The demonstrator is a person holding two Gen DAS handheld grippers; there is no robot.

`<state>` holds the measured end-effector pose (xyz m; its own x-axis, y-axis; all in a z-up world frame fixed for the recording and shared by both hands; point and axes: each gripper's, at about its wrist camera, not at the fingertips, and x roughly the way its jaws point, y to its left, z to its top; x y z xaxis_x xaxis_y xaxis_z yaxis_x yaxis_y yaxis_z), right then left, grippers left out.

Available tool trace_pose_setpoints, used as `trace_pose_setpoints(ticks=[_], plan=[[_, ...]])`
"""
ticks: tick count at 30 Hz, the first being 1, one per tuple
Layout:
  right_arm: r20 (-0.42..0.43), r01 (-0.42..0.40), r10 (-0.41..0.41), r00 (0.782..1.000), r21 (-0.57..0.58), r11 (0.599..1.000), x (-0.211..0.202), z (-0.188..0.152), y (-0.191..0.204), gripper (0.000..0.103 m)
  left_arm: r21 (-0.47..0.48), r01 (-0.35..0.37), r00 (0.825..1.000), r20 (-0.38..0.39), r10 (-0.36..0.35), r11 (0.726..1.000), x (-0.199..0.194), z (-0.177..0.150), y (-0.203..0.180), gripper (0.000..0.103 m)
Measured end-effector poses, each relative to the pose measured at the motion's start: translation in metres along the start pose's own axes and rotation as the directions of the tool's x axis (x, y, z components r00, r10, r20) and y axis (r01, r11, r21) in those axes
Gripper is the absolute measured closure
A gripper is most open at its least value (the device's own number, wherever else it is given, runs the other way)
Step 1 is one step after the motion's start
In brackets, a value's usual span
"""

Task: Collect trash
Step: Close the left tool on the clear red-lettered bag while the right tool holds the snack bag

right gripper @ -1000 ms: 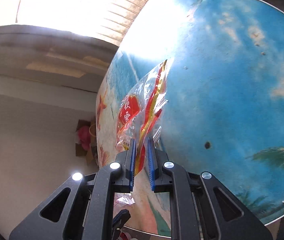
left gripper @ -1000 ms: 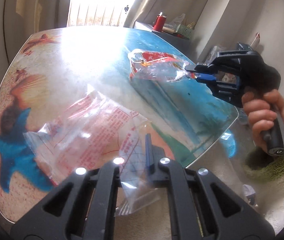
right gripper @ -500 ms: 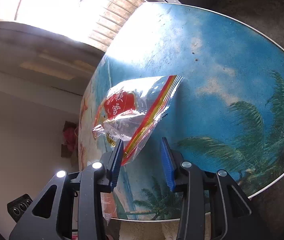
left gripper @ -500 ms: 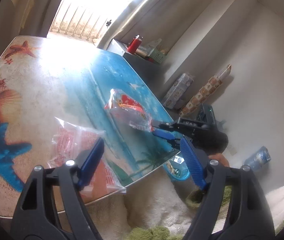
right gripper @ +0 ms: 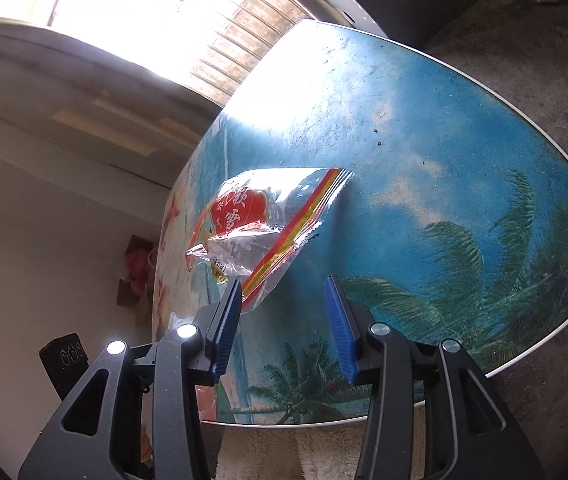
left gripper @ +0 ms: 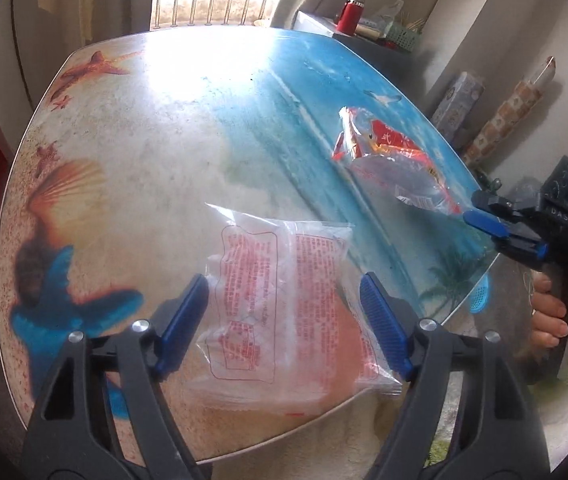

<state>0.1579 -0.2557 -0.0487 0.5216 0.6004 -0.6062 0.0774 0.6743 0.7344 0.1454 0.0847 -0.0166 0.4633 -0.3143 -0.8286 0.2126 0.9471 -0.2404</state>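
A clear plastic bag with red print point(left gripper: 284, 304) lies flat at the near edge of the beach-print table point(left gripper: 131, 152). My left gripper point(left gripper: 284, 316) is open, its blue pads either side of the bag, holding nothing. A crumpled clear wrapper with a red label and red-yellow stripes point(right gripper: 259, 232) lies on the blue part of the table point(right gripper: 424, 160); it also shows in the left wrist view point(left gripper: 388, 164). My right gripper point(right gripper: 284, 320) is open just short of the wrapper's near corner. It shows in the left wrist view point(left gripper: 500, 228) at the table's right edge.
A blue basket point(left gripper: 480, 296) stands on the floor below the table's right edge. A dark side table with a red flask point(left gripper: 350, 14) and clutter stands at the back. Boxes point(left gripper: 458, 106) lean on the right wall. Shaggy white rug lies under the near edge.
Both grippers were shut on their bags a second ago and have let go. Both bags now lie on the table, with the open grippers drawn back slightly.
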Motion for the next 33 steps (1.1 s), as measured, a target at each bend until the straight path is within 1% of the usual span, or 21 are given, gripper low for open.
trace_pose_setpoints(ticks=[4,8,10,12,16,18,21,22,24,25,28,31,33], plan=[[-0.003,0.002,-0.002,1.0,-0.011,1.0,0.0,0.001,0.001,0.06,0.03,0.013,1.0,-0.014,-0.013,0.999,0.001,0.001,-0.01,0.029],[-0.008,-0.005,0.005,1.0,-0.013,1.0,0.0,0.0,0.001,0.059,0.02,0.011,1.0,-0.003,-0.011,1.0,-0.005,0.002,-0.013,0.024],[-0.017,-0.002,0.001,1.0,-0.019,1.0,0.002,-0.002,0.002,0.059,0.025,0.011,1.0,-0.001,-0.011,1.0,-0.006,0.003,-0.018,0.02],[-0.025,0.002,-0.002,1.0,-0.019,1.0,0.005,-0.002,0.003,0.059,0.056,-0.02,1.0,-0.006,0.02,0.998,-0.002,0.001,-0.023,0.02],[-0.02,0.012,-0.013,1.0,-0.028,1.0,0.006,-0.001,0.009,0.058,0.129,-0.107,0.993,-0.025,0.112,0.986,0.015,-0.003,-0.033,0.02],[-0.013,0.026,-0.027,1.0,-0.042,0.999,0.004,-0.002,0.013,0.058,0.145,-0.122,0.992,-0.024,0.127,0.982,0.019,-0.006,-0.034,0.02],[-0.002,0.051,-0.051,0.999,-0.079,0.996,-0.001,-0.003,0.021,0.058,0.136,-0.126,0.991,-0.021,0.13,0.983,0.021,-0.008,-0.028,0.02],[0.003,0.062,-0.062,0.998,-0.094,0.994,-0.002,-0.003,0.024,0.057,0.132,-0.126,0.991,-0.02,0.13,0.983,0.022,-0.009,-0.027,0.022],[0.017,0.088,-0.087,0.996,-0.133,0.987,-0.006,0.0,0.032,0.051,0.127,-0.148,0.988,-0.02,0.152,0.981,0.025,-0.009,-0.023,0.032],[0.026,0.103,-0.101,0.995,-0.157,0.982,-0.009,0.002,0.036,0.051,0.132,-0.158,0.987,-0.009,0.16,0.979,0.025,-0.009,-0.023,0.036],[0.047,0.148,-0.141,0.989,-0.238,0.96,-0.011,0.01,0.053,0.044,0.127,-0.161,0.987,0.004,0.161,0.979,0.023,-0.008,-0.019,0.043],[0.054,0.196,-0.189,0.981,-0.347,0.917,-0.005,0.017,0.074,0.038,0.124,-0.167,0.986,0.02,0.166,0.978,0.02,-0.009,-0.016,0.05],[0.046,0.222,-0.226,0.973,-0.443,0.868,0.006,0.021,0.09,0.03,0.11,-0.166,0.986,0.032,0.163,0.98,0.017,-0.01,-0.013,0.053]])
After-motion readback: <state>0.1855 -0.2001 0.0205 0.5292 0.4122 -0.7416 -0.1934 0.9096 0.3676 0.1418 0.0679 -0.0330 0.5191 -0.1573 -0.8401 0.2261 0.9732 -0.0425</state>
